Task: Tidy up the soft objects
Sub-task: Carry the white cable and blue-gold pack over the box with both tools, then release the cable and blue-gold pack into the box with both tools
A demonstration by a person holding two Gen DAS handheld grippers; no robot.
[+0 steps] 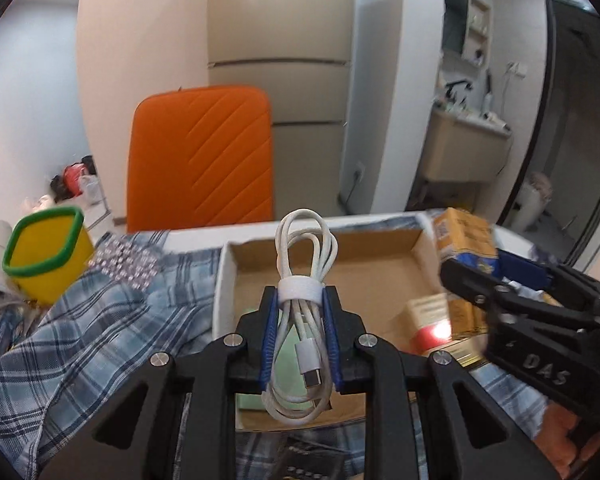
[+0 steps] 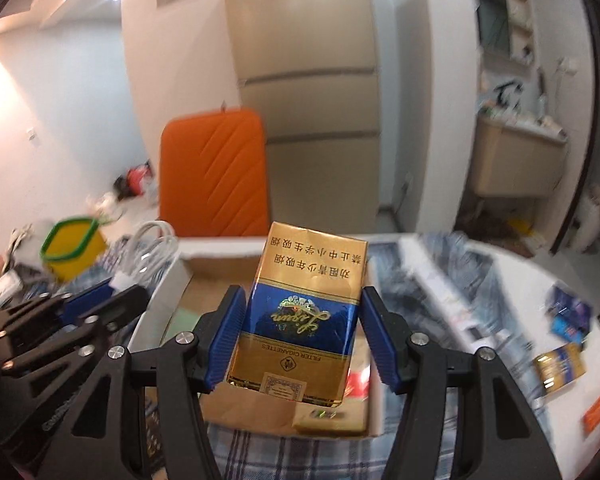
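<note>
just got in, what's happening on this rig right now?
A person is tidying with two grippers. The left hand-held gripper is shut on a bundled white cable, held above the open cardboard box. The right hand-held gripper grips a blue and gold cigarette pack over the same box, which already holds a few packs. Both sit over a plaid cloth; nothing released yet.

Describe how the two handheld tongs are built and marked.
Both the left tongs and the right tongs have matte black plastic linkage arms with cut-outs, round silver pivot screws and ribbed blue pads. The right one's black body shows embossed letters, seemingly "DAS". No cables or sleeves show.
</note>
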